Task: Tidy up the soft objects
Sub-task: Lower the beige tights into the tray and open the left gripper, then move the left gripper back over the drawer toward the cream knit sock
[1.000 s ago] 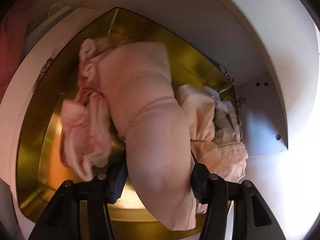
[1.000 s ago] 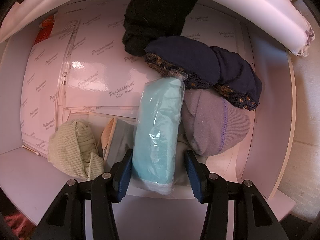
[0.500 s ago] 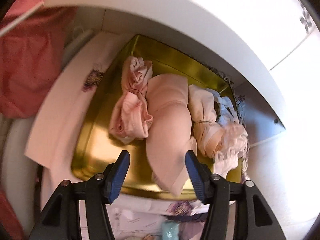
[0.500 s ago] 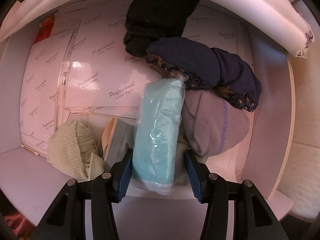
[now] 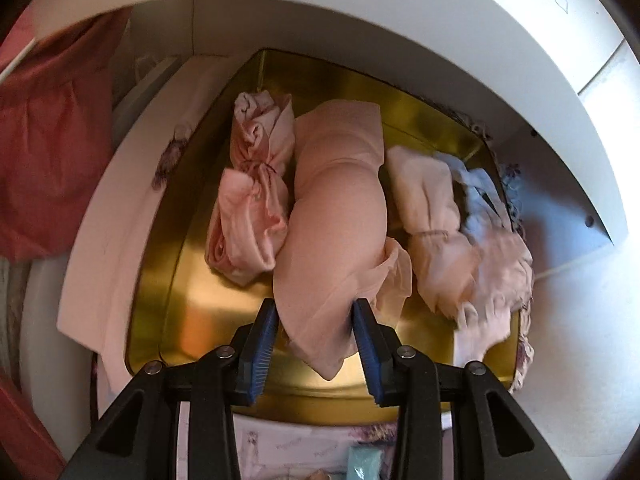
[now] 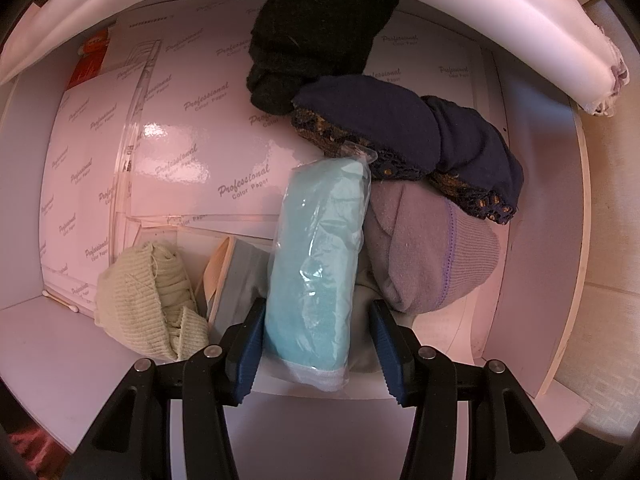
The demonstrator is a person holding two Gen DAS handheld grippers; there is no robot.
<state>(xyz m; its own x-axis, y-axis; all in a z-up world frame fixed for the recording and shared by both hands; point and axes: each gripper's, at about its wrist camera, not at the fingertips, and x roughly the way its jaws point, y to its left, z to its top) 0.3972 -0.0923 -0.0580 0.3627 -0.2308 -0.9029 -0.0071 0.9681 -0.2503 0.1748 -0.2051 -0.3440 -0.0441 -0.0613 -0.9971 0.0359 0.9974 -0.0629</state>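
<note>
In the left wrist view, a red cloth (image 5: pixel 48 152) at nine o'clock was cut by the frame edge, and the pale garments (image 5: pixel 492 264) at three o'clock were blurred. In the right wrist view, the grey fabric (image 6: pixel 244 280) was mostly hidden behind the teal packet (image 6: pixel 316 264).

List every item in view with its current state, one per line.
Left gripper: jaws closing around the beige roll.
Beige roll: lying in the gold tin, near end between the jaws.
Right gripper: around the teal packet.
Teal packet: bagged, lying on the shelf.
</note>
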